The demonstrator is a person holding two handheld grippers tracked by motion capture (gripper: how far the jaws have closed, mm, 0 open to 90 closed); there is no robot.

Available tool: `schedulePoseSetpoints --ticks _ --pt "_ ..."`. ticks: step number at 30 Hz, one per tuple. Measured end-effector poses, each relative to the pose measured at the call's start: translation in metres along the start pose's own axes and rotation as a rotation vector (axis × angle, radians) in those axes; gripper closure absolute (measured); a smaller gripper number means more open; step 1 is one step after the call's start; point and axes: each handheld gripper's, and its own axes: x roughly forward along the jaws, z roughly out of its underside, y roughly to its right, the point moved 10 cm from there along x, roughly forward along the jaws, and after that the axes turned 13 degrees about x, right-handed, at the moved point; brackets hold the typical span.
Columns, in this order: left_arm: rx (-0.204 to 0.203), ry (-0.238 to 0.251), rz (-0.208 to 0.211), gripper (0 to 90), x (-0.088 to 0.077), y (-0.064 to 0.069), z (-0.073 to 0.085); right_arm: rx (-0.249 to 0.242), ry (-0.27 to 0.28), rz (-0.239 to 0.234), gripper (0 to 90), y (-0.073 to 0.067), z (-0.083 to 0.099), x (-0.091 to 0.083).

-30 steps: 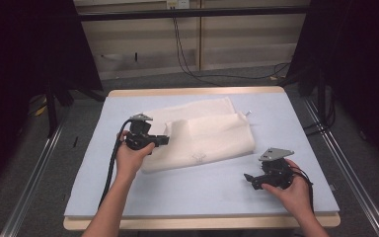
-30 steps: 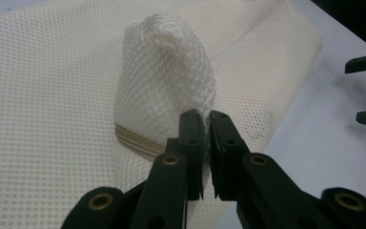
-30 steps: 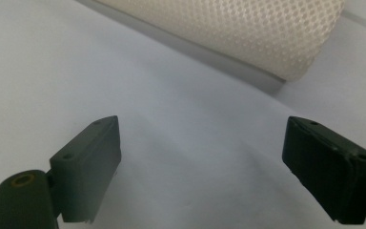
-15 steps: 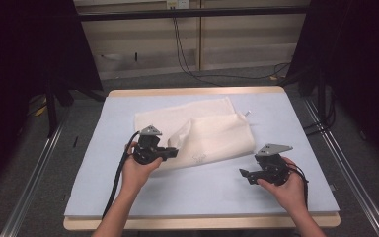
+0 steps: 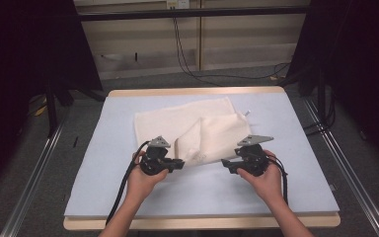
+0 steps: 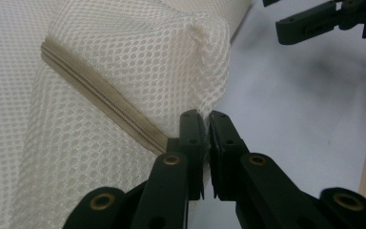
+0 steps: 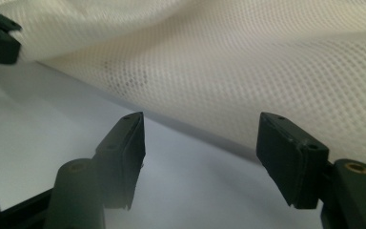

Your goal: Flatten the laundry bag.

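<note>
Pale-blue table mat; mesh laundry bag mid-table, partly folded. Left gripper pinches its corner by the zipper. Right gripper gapes wide, nothing grasped. Fold likely half-finished.

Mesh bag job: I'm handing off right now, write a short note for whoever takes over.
Left gripper: shut on a corner of the mesh bag, beside its zipper.
Right gripper: open, jaws wide, just short of the bag's near edge, holding nothing.
Bag lies on the blue table mat, left side folded over toward the middle.
Done: one fold begun.
Left: probably grasp with the right, then finish folding.
</note>
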Motion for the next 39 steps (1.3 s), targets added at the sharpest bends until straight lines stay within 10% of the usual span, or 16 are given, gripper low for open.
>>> schedulePoseSetpoints --ticks 29,35,39 --pt "0.011 -0.025 0.143 85.0 0.0 0.029 0.014 0.095 0.009 -0.058 32.3 -0.032 -0.04 0.061" --pt "0.002 -0.033 0.15 84.8 -0.001 0.027 0.019 0.083 -0.024 -0.126 46.9 -0.04 -0.036 0.071" --pt "-0.007 -0.034 0.159 84.0 -0.001 0.028 0.021 0.08 -0.033 -0.169 81.6 -0.045 -0.036 0.069"
